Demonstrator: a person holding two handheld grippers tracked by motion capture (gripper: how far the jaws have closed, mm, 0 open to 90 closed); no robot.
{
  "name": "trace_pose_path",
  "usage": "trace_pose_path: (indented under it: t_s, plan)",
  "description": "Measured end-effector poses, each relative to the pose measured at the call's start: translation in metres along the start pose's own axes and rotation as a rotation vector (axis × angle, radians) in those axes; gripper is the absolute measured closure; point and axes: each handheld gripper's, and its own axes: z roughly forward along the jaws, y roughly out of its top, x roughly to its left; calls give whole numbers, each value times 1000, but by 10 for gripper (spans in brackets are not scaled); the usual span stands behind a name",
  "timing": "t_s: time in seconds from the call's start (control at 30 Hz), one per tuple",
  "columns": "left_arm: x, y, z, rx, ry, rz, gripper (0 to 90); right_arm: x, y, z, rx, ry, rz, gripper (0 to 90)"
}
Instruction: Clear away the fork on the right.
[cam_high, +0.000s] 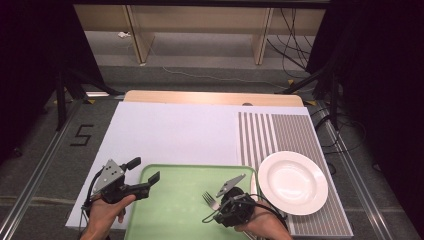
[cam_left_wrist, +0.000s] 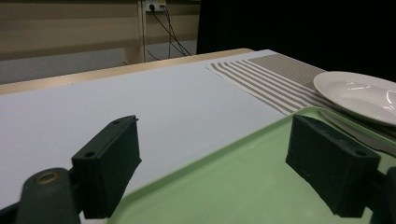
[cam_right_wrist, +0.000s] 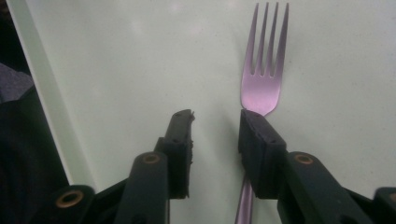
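Right tongs (cam_right_wrist: 215, 122) sit low over the green tray (cam_high: 165, 210), jaws parted with a gap between them; nothing is pinched. The fork (cam_right_wrist: 262, 70) lies flat on the tray floor, its handle running under the right-hand jaw rather than through the gap, so it looks free on the tray. Judgement: if this is a release, lift straight up without dragging the jaw across the handle, or the fork will skid; if a regrasp is meant, shift sideways until the handle is centred in the gap before closing. Left tongs (cam_left_wrist: 224, 154) stand wide open at the tray's left rim, one jaw over the tray, one over the white desk (cam_high: 175, 130), empty. Fork: slim, shiny metal, four tines, pointing away from the person, near the tray's right side, with a white plate (cam_high: 293, 182) on the striped mat (cam_high: 280, 132) beyond.
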Motion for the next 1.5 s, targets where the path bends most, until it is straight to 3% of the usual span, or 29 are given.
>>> trace_pose_path:
  t_s: [0.13,0.43,0.77,1.2,1.5]
  plan:
    - [-1,0,0,3,-2,4,168,2,1,4,11,-25,-17,780]
    - [-1,0,0,0,-4,5,168,2,2,10,53,-68,-12,896]
    - [-1,0,0,6,-6,15,169,2,3,14,77,-116,-34,900]
    - [-1,0,0,-3,-11,2,170,-17,-4,5,78,-164,49,900]
    - [-1,0,0,1,-5,4,170,-25,-10,-1,79,-179,70,900]
